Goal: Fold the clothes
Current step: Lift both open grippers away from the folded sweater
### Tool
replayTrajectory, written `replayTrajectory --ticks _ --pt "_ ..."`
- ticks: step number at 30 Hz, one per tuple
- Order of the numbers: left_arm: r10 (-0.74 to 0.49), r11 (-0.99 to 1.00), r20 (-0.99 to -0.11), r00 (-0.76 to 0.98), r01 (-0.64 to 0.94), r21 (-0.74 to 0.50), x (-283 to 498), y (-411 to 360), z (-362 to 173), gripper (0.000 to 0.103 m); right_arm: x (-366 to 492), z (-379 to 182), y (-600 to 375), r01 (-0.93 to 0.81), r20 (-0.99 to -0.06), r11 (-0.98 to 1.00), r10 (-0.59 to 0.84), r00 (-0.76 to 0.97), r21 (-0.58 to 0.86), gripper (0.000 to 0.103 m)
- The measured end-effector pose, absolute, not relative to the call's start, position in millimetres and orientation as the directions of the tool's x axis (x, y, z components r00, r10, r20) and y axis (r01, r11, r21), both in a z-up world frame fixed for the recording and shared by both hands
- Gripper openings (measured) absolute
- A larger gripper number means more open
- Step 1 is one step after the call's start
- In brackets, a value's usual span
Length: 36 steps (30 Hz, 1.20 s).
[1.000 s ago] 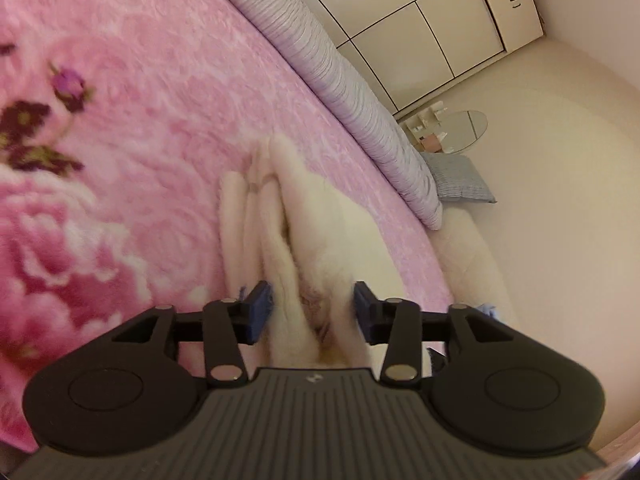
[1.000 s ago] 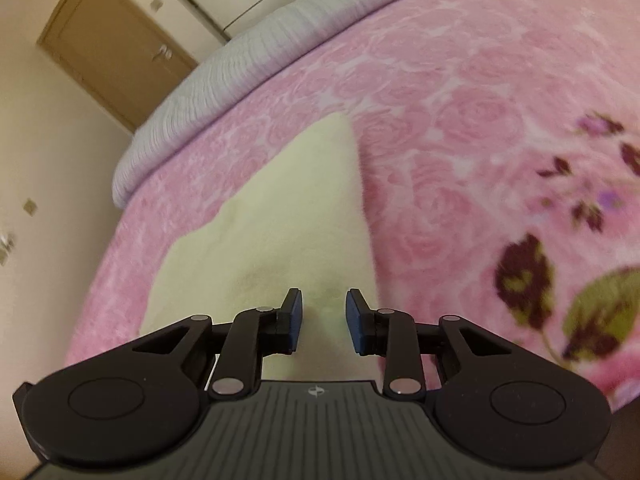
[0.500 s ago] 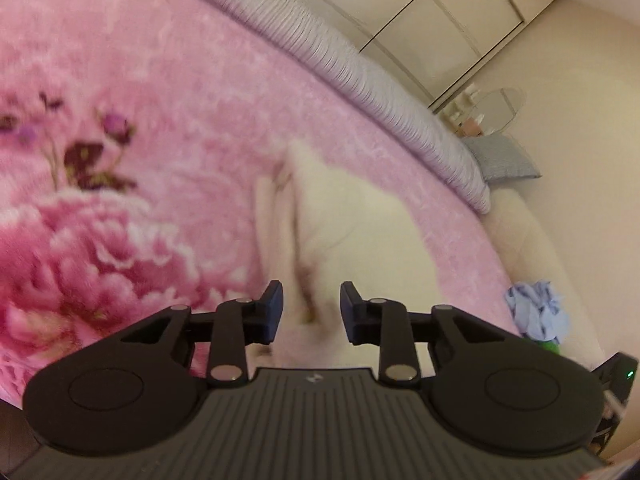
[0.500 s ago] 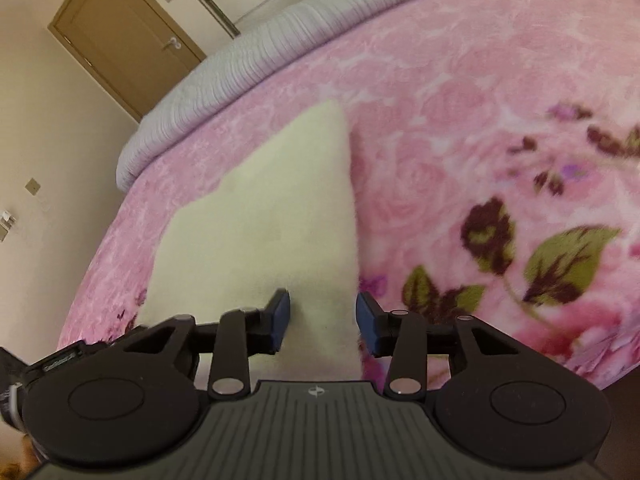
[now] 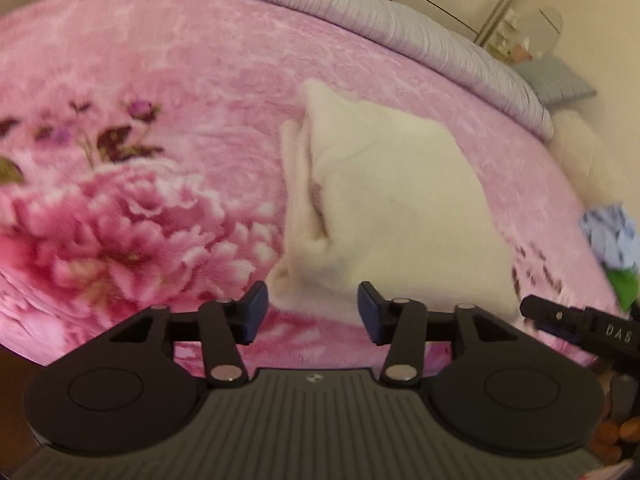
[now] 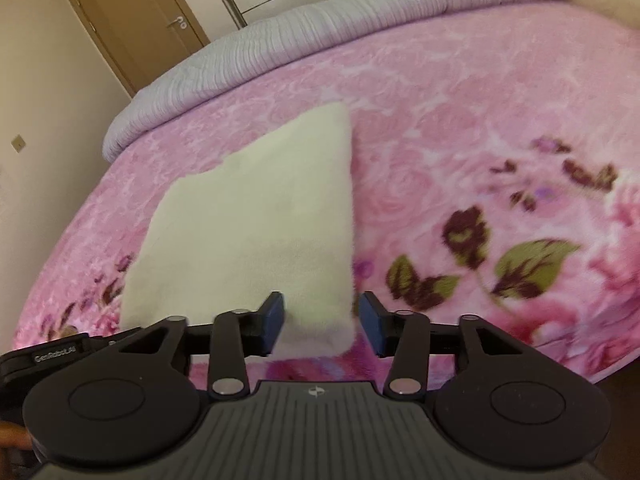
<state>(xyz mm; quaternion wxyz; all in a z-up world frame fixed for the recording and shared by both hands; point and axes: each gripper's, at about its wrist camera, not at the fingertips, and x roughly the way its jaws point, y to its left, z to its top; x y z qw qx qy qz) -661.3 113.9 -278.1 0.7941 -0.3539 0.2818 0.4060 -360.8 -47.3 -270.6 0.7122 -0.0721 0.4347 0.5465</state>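
Note:
A cream fleece garment (image 5: 384, 208) lies folded on the pink floral blanket (image 5: 160, 120), its stacked layers showing along its left edge. My left gripper (image 5: 312, 312) stands open just in front of the garment's near left corner, nothing between its fingers. In the right wrist view the same garment (image 6: 256, 216) spreads as a flat folded panel. My right gripper (image 6: 322, 322) is open, its fingers either side of the garment's near right corner, apart from the cloth. The other gripper's black body (image 5: 580, 328) shows at the right edge of the left wrist view.
A grey ribbed duvet (image 6: 320, 36) lies rolled along the far side of the bed. A crumpled blue cloth (image 5: 612, 236) sits near the bed's right edge. A brown door (image 6: 136, 20) and white wardrobes stand behind. The bed's near edge runs just below both grippers.
Both grippers have drawn back toward the bed's near edge and opened wider. The garment, earlier between the left fingers, now lies released and flat.

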Motion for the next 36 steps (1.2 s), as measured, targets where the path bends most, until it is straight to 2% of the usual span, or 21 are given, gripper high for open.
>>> replayTrajectory --ticks 2,3,5,6,15,23,36 --pt "0.453 0.433 -0.742 0.495 -0.849 -0.302 -658 107 -271 0.059 -365 -267 -49 -0.849 -0.714 0.4 0.699 0.039 0.345 0.068" --pt "0.456 0.44 -0.746 0.486 -0.851 -0.286 -656 104 -269 0.061 -368 -265 -51 -0.853 -0.72 0.403 0.693 0.048 0.332 0.071" --pt "0.462 0.458 -0.753 0.468 -0.853 -0.249 -652 97 -264 0.064 -372 -261 -53 -0.859 -0.726 0.408 0.684 0.065 0.308 0.088" --pt "0.465 0.466 -0.756 0.46 -0.854 -0.233 -650 94 -262 0.065 -374 -259 -55 -0.864 -0.73 0.409 0.68 0.074 0.293 0.089" --pt "0.495 0.518 -0.746 0.446 -0.84 -0.158 -648 63 -250 0.068 -381 -255 -73 -0.857 -0.772 0.466 0.62 0.138 0.221 0.089" --pt "0.539 0.533 -0.724 0.43 -0.84 -0.102 -650 49 -239 0.072 -382 -250 -89 -0.845 -0.767 0.495 0.617 0.177 0.203 0.089" --pt "0.552 0.541 -0.714 0.43 -0.837 -0.086 -650 44 -234 0.075 -386 -241 -98 -0.849 -0.744 0.488 0.64 0.191 0.202 0.089"
